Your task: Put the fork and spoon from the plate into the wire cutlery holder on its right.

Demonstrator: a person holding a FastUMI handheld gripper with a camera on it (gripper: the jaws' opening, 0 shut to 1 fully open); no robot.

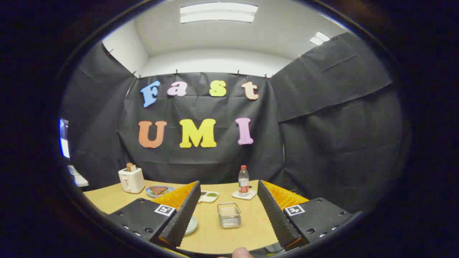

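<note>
Looking down my gripper from here, the fingers are spread wide with nothing between them, hanging above the counter and touching nothing. So honestly, nothing's been picked up at this point.

Right between the fingers and just ahead sits the wire cutlery holder, upright, and as far as I can see through the mesh it looks empty. I'd say neither piece is in there yet. The plate is off to its left, mostly hidden behind my left finger; only a pale green sliver of rim pokes out. Can't see the fork or spoon at all, so I'm assuming they're on the hidden part.

Further back: a water bottle standing on a small white coaster thing, a divided dish with some food, a blue plate of food, and a white toaster with bread in it.

My read: task's basically at the start. Both utensils left to go, and I'd need to swing left first.
</note>
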